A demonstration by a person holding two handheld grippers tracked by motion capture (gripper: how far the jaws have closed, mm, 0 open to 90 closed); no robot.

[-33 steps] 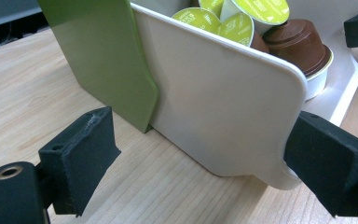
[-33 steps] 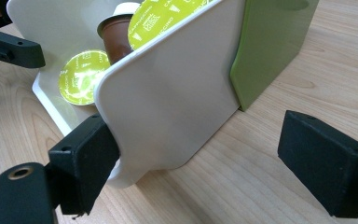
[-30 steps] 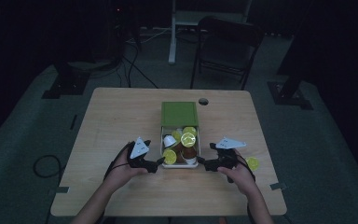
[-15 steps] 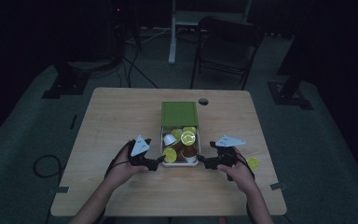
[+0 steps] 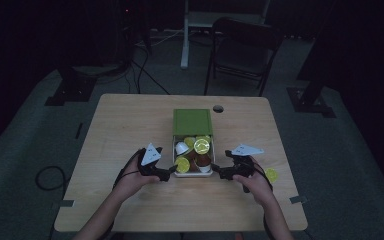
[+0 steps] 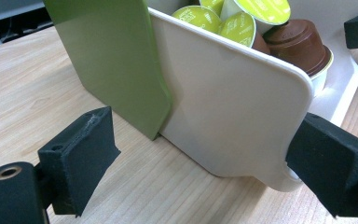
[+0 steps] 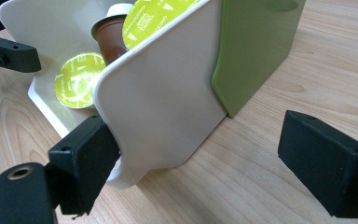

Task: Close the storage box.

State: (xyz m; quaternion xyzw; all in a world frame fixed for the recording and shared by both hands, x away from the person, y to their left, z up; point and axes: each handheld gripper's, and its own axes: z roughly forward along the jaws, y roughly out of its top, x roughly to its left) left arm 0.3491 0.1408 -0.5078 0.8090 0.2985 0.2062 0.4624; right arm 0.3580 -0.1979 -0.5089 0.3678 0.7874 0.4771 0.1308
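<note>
Flanking the near corners of the white tray with the left gripper and right gripper, both jaws gaping, one pad of each brushing a side wall, nothing clasped. Lying mid-table, half drawn from the green sleeve, carrying coffee capsules. Probably preparing a slide: needing even pinches, then straight travel.

No visible change; both tongs hold position beside box.
</note>
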